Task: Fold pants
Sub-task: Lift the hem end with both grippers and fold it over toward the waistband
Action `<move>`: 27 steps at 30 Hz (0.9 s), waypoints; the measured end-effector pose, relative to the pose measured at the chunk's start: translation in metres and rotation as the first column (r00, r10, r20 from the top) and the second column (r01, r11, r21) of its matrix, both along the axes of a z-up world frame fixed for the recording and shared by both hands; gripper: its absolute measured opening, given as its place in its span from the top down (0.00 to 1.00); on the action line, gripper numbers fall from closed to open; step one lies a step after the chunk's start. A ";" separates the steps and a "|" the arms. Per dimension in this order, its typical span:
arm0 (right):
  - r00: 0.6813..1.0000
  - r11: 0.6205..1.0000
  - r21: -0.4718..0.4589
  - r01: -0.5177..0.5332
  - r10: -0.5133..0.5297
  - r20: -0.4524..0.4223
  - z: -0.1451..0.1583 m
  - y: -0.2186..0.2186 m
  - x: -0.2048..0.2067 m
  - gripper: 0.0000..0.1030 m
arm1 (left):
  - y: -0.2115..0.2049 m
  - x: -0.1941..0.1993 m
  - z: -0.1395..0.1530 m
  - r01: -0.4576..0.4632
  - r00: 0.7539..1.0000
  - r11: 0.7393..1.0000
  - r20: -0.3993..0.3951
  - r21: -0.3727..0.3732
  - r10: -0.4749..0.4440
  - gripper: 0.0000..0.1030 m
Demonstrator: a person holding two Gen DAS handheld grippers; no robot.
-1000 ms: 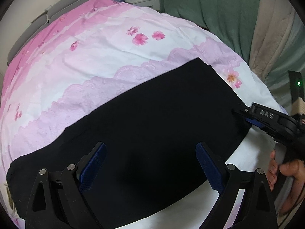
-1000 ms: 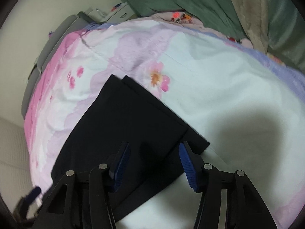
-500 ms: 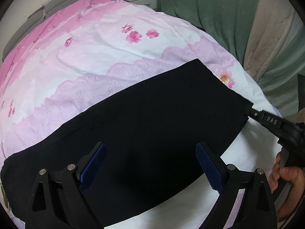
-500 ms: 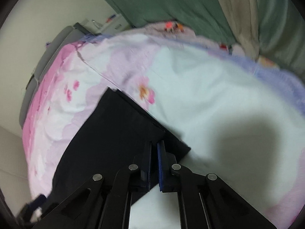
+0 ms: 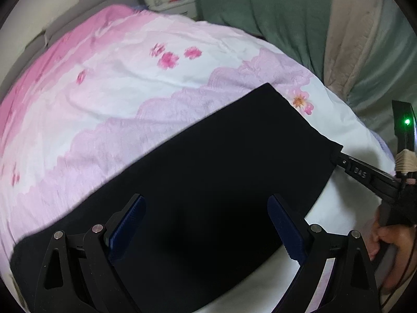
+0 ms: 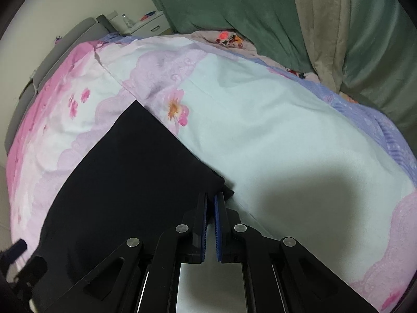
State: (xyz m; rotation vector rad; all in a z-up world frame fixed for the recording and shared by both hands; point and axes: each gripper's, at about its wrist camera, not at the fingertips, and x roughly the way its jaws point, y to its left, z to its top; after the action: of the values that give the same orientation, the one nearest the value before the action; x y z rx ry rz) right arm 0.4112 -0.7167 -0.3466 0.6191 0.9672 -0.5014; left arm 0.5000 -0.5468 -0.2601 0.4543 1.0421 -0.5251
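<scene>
The bed (image 5: 125,96), under a pink and white floral cover, carries everything here. On its near part lie the black pants (image 5: 213,182), spread flat in a long dark band that looks already doubled leg on leg, with layered edges showing at the corner in the right wrist view.

The cloth looks soft, light and limp: it will likely sag and drag on the cover when lifted, so corners and hem edges are the sensible places to take hold, pinching all layers together.

The right gripper (image 6: 211,203) is closed on the near corner of the pants. The left gripper (image 5: 206,224) hovers over the middle of the fabric, its jaws spread wide and holding nothing.

No containers are in view.
</scene>
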 end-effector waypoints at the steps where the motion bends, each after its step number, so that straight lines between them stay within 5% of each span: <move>1: 1.000 1.000 0.002 -0.006 0.006 -0.008 0.000 0.000 0.000 0.94 | -0.002 0.004 0.002 0.039 0.999 0.999 0.019 -0.001 -0.039 0.07; 4: 1.000 1.000 0.029 -0.004 0.004 0.001 0.003 -0.002 -0.005 0.81 | -0.011 0.018 0.008 0.173 0.983 0.985 0.057 -0.004 -0.172 0.07; 5: 1.000 1.000 0.029 0.013 -0.012 -0.007 0.005 -0.003 -0.009 0.65 | -0.014 0.022 0.010 0.209 0.976 0.978 0.066 -0.004 -0.208 0.07; 6: 1.000 0.999 0.023 0.031 -0.031 -0.003 0.009 -0.002 -0.014 0.56 | -0.018 0.027 0.013 0.257 0.964 0.966 0.077 -0.003 -0.256 0.07; 9: 0.996 0.997 0.029 0.067 -0.069 0.059 0.023 0.005 -0.031 0.48 | -0.035 0.043 0.021 0.423 0.902 0.906 0.094 -0.011 -0.420 0.07; 17: 0.978 0.978 0.152 0.143 -0.163 0.127 0.010 0.027 -0.042 0.45 | -0.087 0.093 -0.007 0.574 0.801 0.803 -0.096 -0.162 -0.591 0.08; 22: 0.947 0.951 0.216 0.220 -0.261 0.187 -0.006 0.023 -0.041 0.45 | -0.119 0.111 -0.038 0.623 0.723 0.753 -0.213 -0.210 -0.658 0.23; 27: 0.930 0.935 0.274 0.225 -0.290 0.226 -0.019 0.013 -0.035 0.45 | -0.149 0.128 -0.062 0.635 0.691 0.744 -0.277 -0.208 -0.667 0.31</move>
State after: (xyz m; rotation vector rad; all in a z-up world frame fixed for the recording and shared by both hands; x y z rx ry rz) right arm 0.3760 -0.7038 -0.3658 1.0204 0.7004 -0.5218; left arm 0.6282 -0.6954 -0.3220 0.6711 1.1619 -1.3352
